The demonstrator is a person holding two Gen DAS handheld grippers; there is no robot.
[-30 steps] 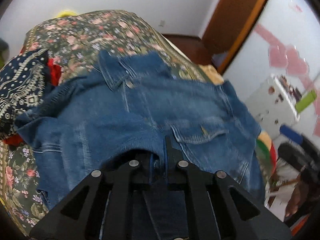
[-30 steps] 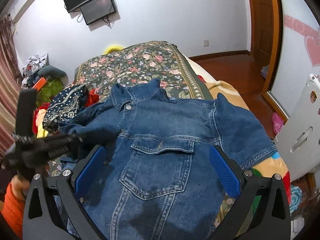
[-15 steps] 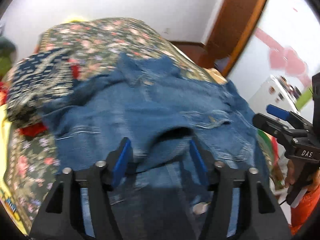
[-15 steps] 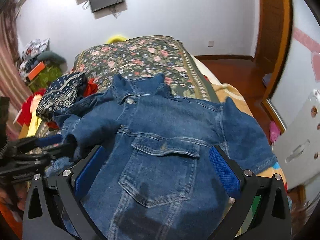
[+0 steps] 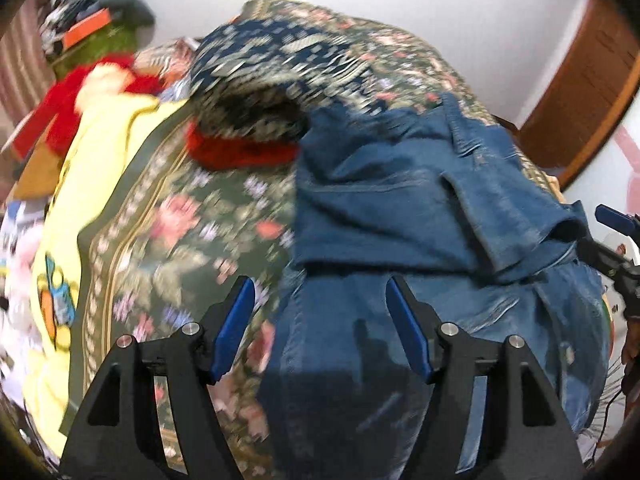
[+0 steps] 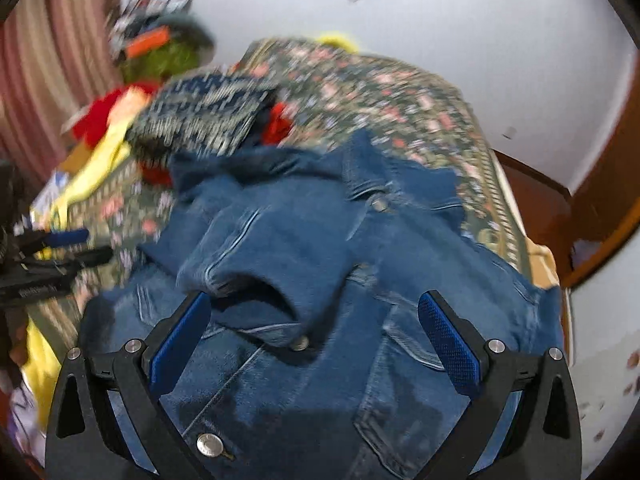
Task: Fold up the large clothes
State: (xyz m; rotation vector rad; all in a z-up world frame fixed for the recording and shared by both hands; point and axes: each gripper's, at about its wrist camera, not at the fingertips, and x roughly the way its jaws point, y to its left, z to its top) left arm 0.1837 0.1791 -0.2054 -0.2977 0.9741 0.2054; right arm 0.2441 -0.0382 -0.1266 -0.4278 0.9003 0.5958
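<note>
The jacket [image 6: 320, 280] lies front-up on the bed [image 5: 180, 240], filling the lower middle and right of both views, with its collar toward the upper right. One sleeve [image 6: 248, 264] lies folded across the chest, its cuff opening and a small button showing low in the middle of the right wrist view. I judge it sits there as the first fold, narrowing the jacket before the body is doubled over.

The left tool [image 5: 320, 320] hangs over the jacket's edge at the bottom of its frame, jaws spread wide with nothing between the blue pads [image 5: 236, 328]; it is released. The right tool [image 6: 316, 344] is likewise spread and empty, straddling the folded cuff from above without pinching it. Both seem poised between grips, and I would guess the other sleeve, off toward the right edge of the frame, is next, though that is only a reading of the layout.

A patterned cloth [image 5: 272, 72] sits heaped in the upper middle of the left wrist view, on top of something red [image 5: 240, 148], just beside the jacket's shoulder. A yellow sheet [image 5: 80, 200] runs down the left edge. Further back, upper left, a green lump [image 6: 160, 56] carries an orange item, too blurred to name. I see no basket or box holding anything; the clothes rest loose on the bed. Both views are smeared by motion.
</note>
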